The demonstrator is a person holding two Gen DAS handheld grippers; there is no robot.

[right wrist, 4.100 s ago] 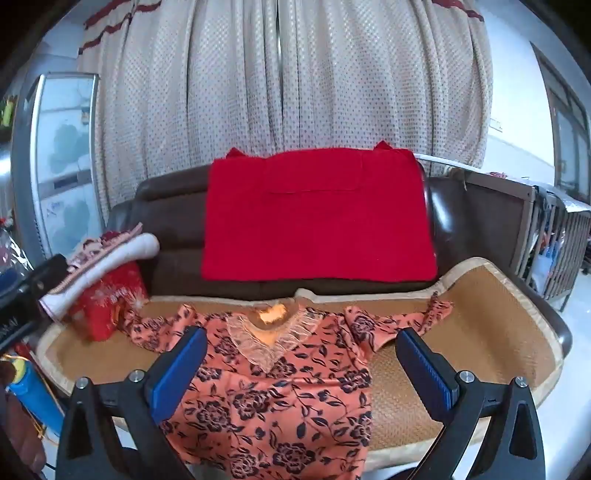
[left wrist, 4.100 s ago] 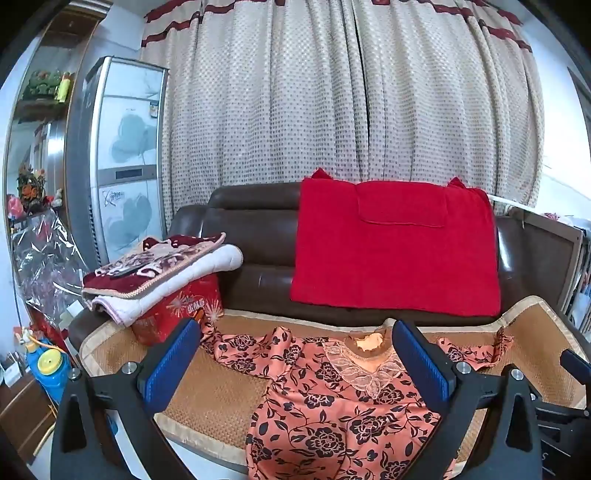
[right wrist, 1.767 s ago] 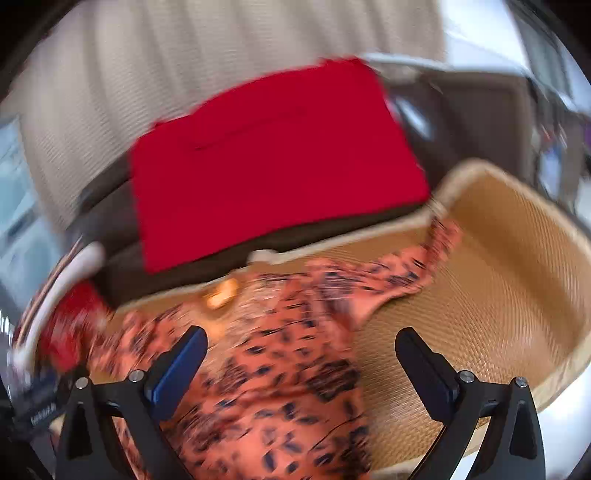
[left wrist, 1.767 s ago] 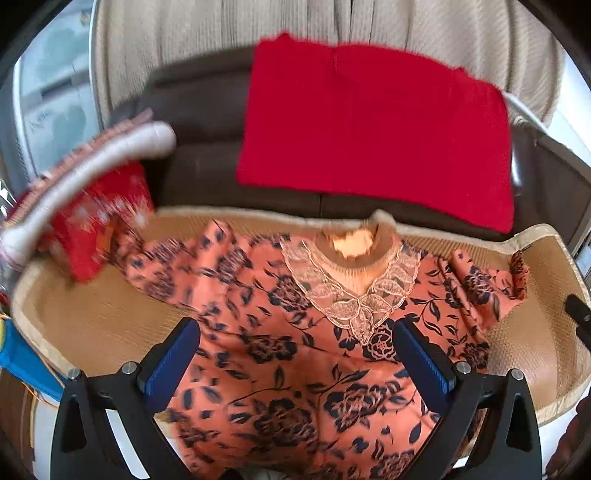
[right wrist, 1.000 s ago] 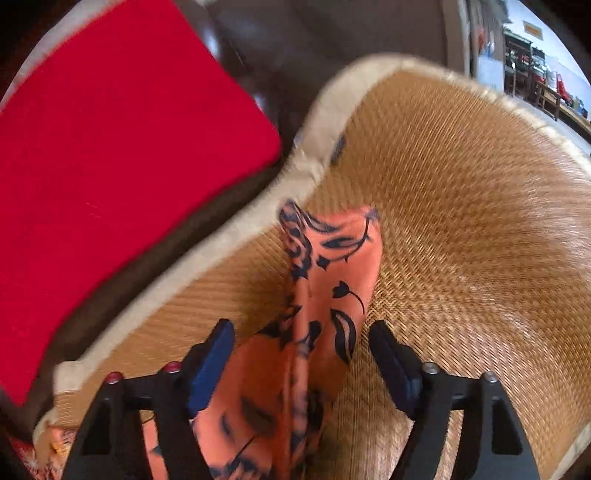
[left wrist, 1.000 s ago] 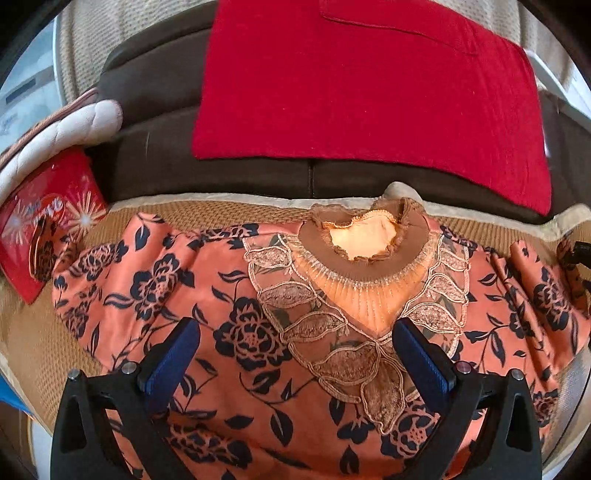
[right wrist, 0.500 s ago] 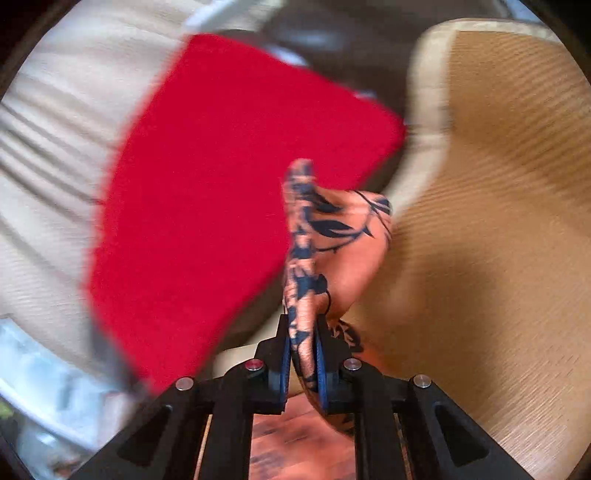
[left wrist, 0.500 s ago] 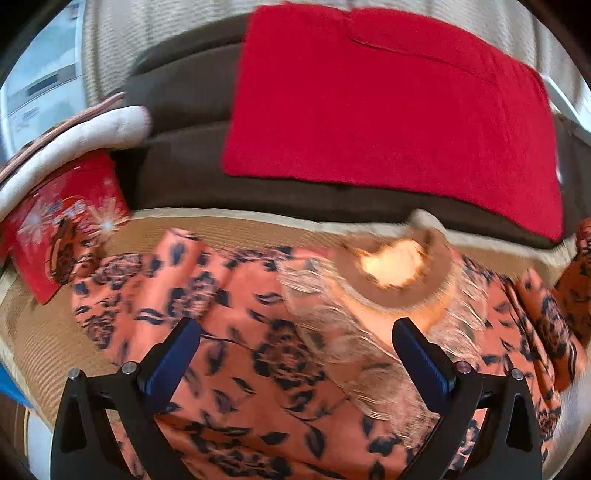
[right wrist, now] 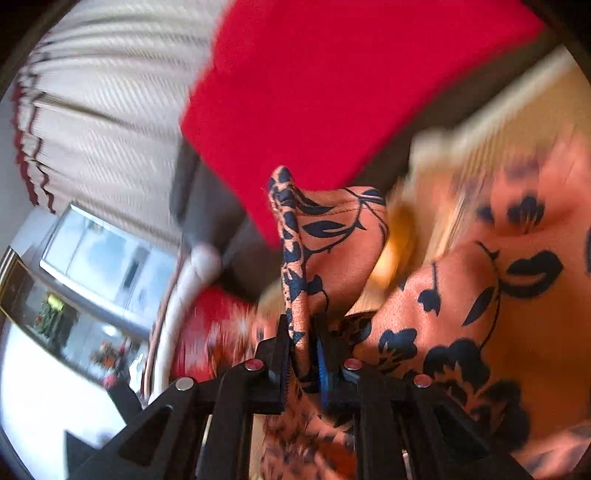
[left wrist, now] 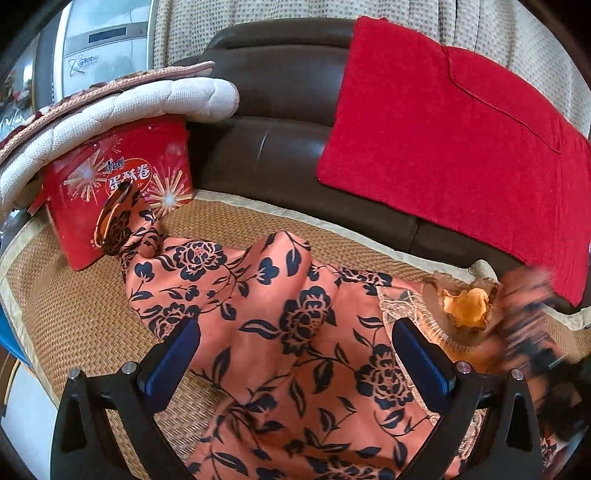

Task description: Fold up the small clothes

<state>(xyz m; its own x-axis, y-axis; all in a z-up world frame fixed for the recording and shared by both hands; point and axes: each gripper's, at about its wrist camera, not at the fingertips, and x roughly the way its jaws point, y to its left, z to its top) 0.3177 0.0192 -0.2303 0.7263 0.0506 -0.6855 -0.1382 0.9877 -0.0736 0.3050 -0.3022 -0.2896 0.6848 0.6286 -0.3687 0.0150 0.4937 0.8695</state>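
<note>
An orange blouse with dark flowers lies face up on the woven sofa mat. Its lace collar is at the right in the left wrist view, and its left sleeve leans against a red box. My left gripper hovers open over the blouse's left half with nothing between its pads. My right gripper pinches the other sleeve, lifted above the blouse body; its jaws are opening slightly with the cloth still between them. That sleeve shows blurred by the collar.
A red blanket hangs over the brown sofa back. A folded quilt rests on the red box at the left. Behind them stand a fridge and a dotted curtain. Bare mat lies left of the blouse.
My right gripper closed on the right sleeve, lifted it and swung it left over the blouse toward the collar. My left gripper shifted left, over the blouse's left half, still open.
</note>
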